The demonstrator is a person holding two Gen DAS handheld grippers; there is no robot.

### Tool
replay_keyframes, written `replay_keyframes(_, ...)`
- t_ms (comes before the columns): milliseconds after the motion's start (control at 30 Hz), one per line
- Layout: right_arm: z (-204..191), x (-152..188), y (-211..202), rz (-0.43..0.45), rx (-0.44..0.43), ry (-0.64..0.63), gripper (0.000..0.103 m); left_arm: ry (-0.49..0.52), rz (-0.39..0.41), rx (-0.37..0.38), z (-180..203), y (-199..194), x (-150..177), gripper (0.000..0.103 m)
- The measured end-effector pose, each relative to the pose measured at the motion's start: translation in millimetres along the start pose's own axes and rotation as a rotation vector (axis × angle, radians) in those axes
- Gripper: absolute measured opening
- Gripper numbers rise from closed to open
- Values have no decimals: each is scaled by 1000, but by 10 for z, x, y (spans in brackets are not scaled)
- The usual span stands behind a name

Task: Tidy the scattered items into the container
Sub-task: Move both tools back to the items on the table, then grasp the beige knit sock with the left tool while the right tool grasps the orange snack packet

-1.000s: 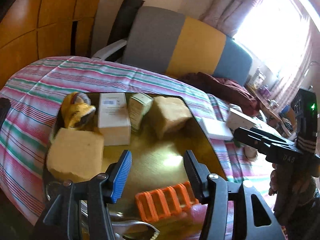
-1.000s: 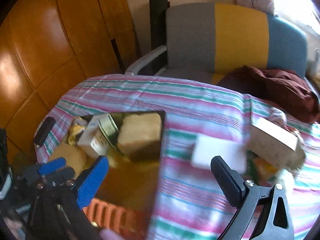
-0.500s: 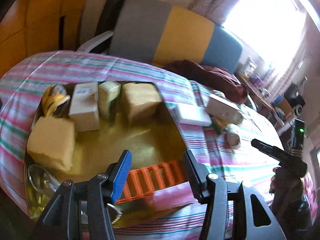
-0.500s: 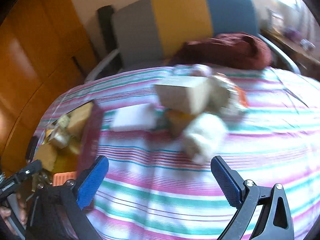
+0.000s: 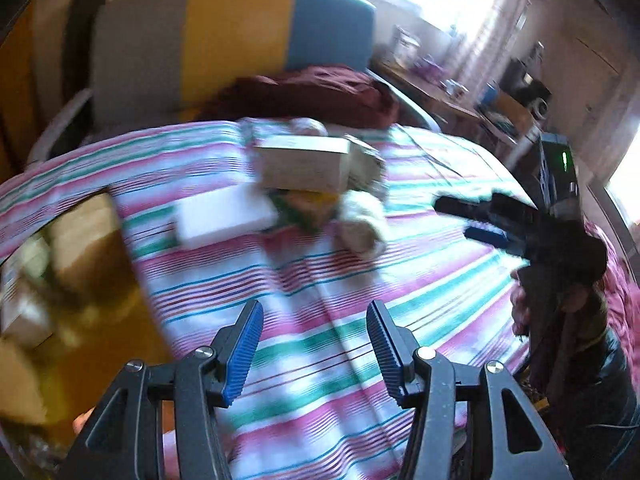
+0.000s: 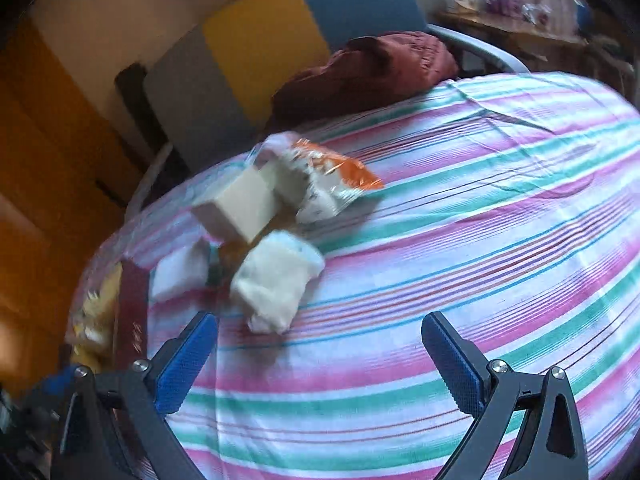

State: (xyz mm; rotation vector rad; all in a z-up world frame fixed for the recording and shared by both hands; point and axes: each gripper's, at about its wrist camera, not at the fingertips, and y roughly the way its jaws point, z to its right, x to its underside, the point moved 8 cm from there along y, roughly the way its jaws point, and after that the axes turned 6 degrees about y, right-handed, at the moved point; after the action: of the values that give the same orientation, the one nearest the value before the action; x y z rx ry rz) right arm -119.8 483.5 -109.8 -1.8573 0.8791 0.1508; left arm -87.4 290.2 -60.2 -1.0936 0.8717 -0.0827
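Striped cloth: pink, green and white, covers the whole surface; everything else here is placed by it.

Armchair: grey, yellow and blue panels, behind the cloth's far edge, with a dark red garment heaped on its seat.

Container: shallow, yellow inside, at the cloth's left edge. Blurred tan and white blocks lie in it.

Cardboard box: pale, on the far middle of the cloth, resting on top of the pile of loose items.

White flat pack: on the cloth between the container and the pile, touching the pile's left side.

White soft bundle: on the cloth at the near side of the pile.

Orange-and-white wrapper: crumpled, at the far right side of the pile, beside the box.

Yellow and green item: under the box, too blurred to identify.

Left tongs: above bare cloth just right of the container, jaws apart, nothing between them.

Right tongs: above bare cloth near the bundle, jaws wide apart, nothing between them; seen in the left view at the cloth's right side, held in a hand.
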Motion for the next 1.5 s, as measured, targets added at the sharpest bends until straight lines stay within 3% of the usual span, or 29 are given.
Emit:
replay_keyframes(233,-53,-424,-34,-13,-33,-2,103,66,-37,53,358,460,-251,54)
replay_keyframes(567,-303,-827,473,-117,-11,-316,103,76,-67,69,390,937,-449,54)
replay_keyframes(1000,-377,-1018,1178,-190,-6,-498,102,85,-64,93,359,1372,-657,54)
replay_keyframes(1267,-363,-933,1364,-223,11,-565,76,85,-39,96,391,1466,-660,51)
replay_keyframes(1500,-280,-973,1335,-223,41,-540,72,50,-34,96,323,1284,-452,50)
